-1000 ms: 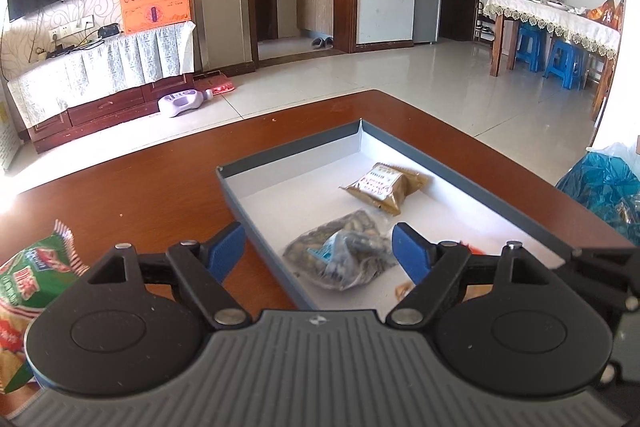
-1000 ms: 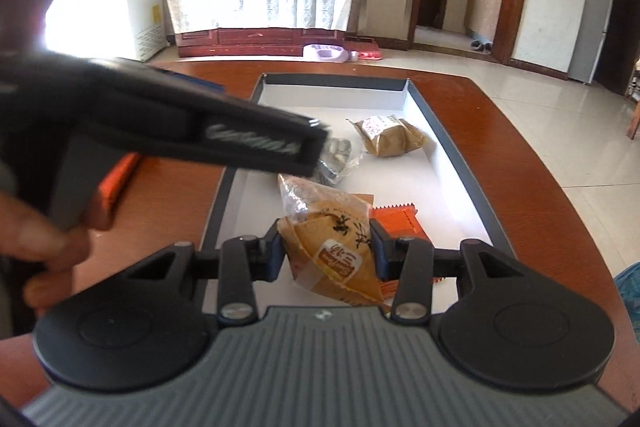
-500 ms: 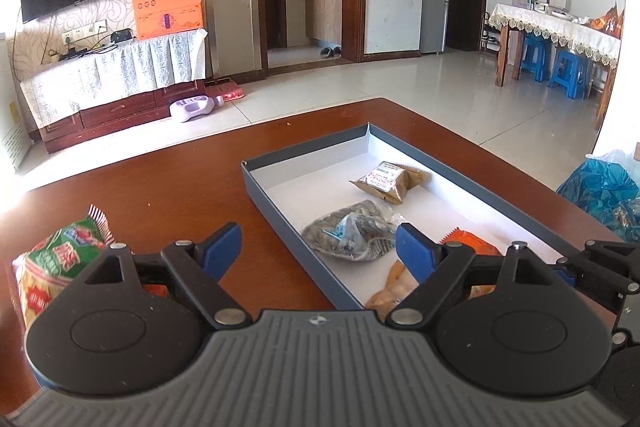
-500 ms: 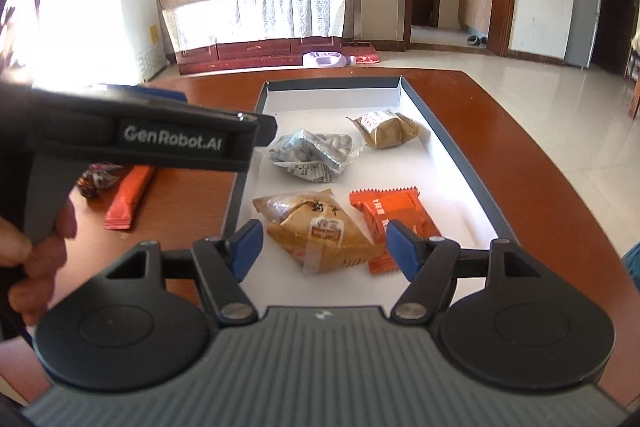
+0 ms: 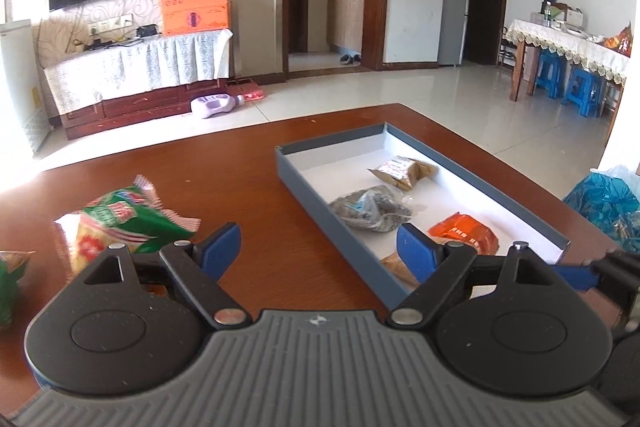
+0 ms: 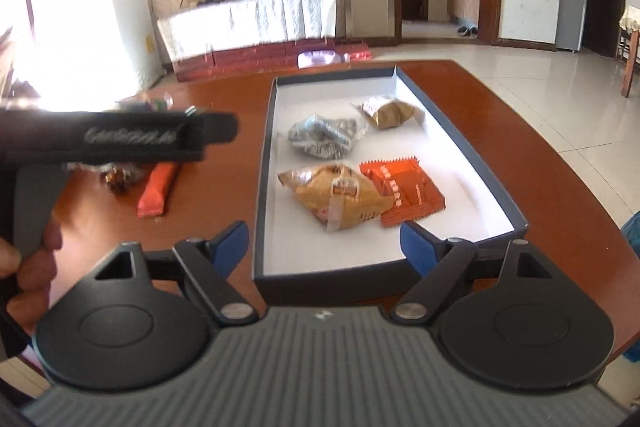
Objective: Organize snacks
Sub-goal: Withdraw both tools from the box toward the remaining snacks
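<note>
Four packets already down in the grey tray [image 6: 460, 131]: grey bag [image 6: 324, 135], brown pouch [image 6: 390, 113], tan bun pack [image 6: 340, 197], orange sachet [image 6: 404, 189]. Left of it on the table [image 5: 248, 183], still loose: green noodle packet [image 5: 120, 219], then orange bar [image 6: 158, 187]. Left gripper [image 5: 318, 253] spread and empty near that green packet, right gripper [image 6: 324, 243] likewise apart at the tray's near end; probably between placements, next call a swing leftward to pinch a loose packet.

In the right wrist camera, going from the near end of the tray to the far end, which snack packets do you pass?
Tan bread packet beside the orange ridged packet, nearest → grey crinkled packet → small brown packet, farthest, all lying in the tray.
</note>
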The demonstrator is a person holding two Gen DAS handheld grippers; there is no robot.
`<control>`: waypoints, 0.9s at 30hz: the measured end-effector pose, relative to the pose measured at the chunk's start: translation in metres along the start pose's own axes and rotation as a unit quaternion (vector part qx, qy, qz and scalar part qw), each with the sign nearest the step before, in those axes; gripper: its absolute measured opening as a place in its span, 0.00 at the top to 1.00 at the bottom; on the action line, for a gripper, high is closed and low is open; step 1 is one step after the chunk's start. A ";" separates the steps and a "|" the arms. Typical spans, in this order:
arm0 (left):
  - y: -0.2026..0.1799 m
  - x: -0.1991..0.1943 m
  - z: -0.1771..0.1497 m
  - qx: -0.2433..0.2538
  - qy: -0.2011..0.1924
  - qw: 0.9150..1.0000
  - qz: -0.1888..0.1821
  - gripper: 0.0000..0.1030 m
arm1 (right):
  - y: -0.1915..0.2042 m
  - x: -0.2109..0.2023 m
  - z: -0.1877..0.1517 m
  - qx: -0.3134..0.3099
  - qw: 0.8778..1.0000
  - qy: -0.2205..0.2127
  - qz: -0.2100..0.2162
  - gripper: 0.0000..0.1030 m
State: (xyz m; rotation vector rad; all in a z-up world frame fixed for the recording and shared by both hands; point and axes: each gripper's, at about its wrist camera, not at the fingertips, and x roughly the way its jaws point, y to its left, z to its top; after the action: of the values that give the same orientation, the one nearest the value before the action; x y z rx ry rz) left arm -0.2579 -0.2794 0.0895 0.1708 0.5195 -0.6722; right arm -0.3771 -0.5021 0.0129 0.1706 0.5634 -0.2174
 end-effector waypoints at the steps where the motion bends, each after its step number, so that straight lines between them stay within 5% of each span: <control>1: 0.003 -0.004 -0.001 0.000 0.000 1.000 0.004 0.14 | 0.001 -0.004 0.000 0.001 1.000 -0.014 -0.004 0.18; 5: 0.017 -0.016 -0.005 -0.011 0.003 1.000 0.019 0.14 | 0.013 -0.015 0.003 -0.007 0.998 -0.061 -0.023 0.17; 10: 0.038 -0.032 -0.005 -0.029 -0.001 0.999 0.033 0.14 | 0.034 -0.015 0.004 -0.039 0.996 -0.067 -0.045 0.17; 19: 0.082 -0.049 -0.016 -0.016 0.002 0.998 0.067 0.14 | 0.072 -0.004 -0.001 -0.107 0.993 -0.031 0.039 0.17; 27: 0.126 -0.049 -0.040 -0.023 0.017 0.998 0.058 0.14 | 0.091 0.011 -0.004 -0.122 0.990 0.002 0.075 0.17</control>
State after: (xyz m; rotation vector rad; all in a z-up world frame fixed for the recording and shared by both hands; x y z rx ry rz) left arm -0.2262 -0.1422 0.0786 0.1682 0.5536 -0.5434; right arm -0.3475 -0.4149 0.0127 -0.0246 0.5732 -0.0013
